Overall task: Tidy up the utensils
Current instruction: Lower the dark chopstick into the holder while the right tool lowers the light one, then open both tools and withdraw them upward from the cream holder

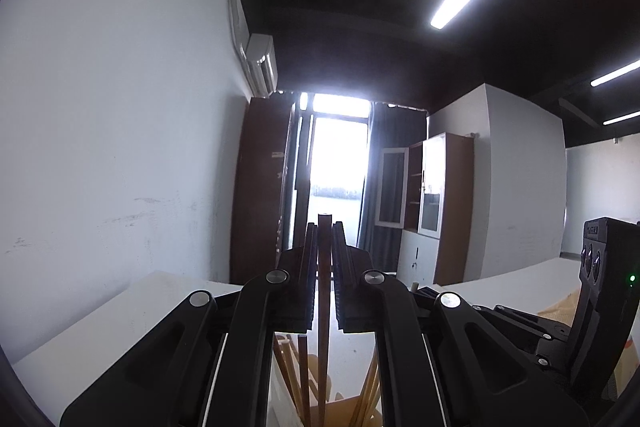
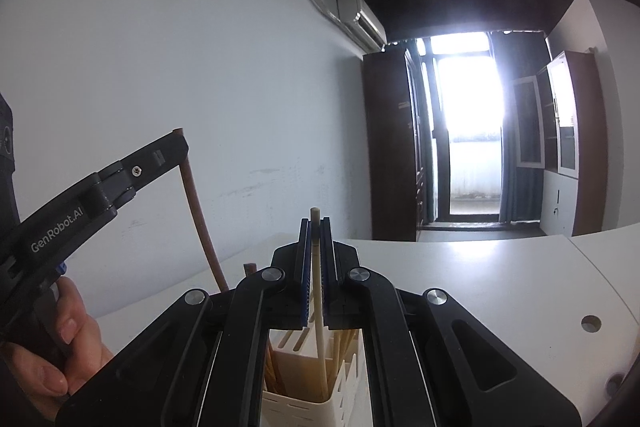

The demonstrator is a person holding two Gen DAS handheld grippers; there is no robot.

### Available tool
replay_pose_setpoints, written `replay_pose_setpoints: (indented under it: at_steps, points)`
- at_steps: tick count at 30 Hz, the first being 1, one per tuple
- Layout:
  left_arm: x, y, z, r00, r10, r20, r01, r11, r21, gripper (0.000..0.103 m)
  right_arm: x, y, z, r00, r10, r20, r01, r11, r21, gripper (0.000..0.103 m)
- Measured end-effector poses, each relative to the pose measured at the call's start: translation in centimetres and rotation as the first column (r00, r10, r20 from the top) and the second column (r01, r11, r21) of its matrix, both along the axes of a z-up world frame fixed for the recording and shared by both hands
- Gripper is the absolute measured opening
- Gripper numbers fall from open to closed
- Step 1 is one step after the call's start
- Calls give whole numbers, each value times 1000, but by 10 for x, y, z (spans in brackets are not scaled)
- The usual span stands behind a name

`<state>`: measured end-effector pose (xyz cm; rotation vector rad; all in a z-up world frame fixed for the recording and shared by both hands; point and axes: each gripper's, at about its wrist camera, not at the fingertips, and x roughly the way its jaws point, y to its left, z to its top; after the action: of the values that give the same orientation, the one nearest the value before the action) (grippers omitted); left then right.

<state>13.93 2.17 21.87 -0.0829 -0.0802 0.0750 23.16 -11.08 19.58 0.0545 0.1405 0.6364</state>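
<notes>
My left gripper [image 1: 324,227] is shut on a dark brown chopstick [image 1: 324,311] that stands upright, its lower end reaching down among several wooden utensils [image 1: 300,379] in a holder below. In the right wrist view that left gripper [image 2: 178,143] shows at the left, holding the brown chopstick [image 2: 200,223]. My right gripper [image 2: 315,223] is shut on a cream chopstick [image 2: 319,307], which reaches down into a white slotted utensil holder [image 2: 296,407] with several wooden sticks inside.
The holder stands on a white table [image 2: 480,287] with a round cable hole [image 2: 591,323]. A white wall lies left; a bright window and brown cabinets [image 2: 390,147] stand behind. A hand [image 2: 68,339] grips the left tool's handle. The right gripper's body [image 1: 600,307] shows at the left wrist view's right.
</notes>
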Motion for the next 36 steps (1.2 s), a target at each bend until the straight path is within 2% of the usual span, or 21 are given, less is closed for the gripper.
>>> replay_pose_setpoints:
  at_steps: [6, 15, 36]
  points:
    - [17, 8, -10, 993, -47, -104, 44, 999, -32, 7, -4, -2, -10, 999, 3, -46, -5, 999, -47, 5]
    - [32, 16, -24, 983, -33, -180, 31, 999, -15, 7, -8, -7, -13, 997, -9, -70, 3, 996, -85, 5]
    - [42, 23, -42, 964, -53, -262, 50, 999, -21, 7, -1, 5, -15, 992, -29, -121, 9, 987, -159, 5]
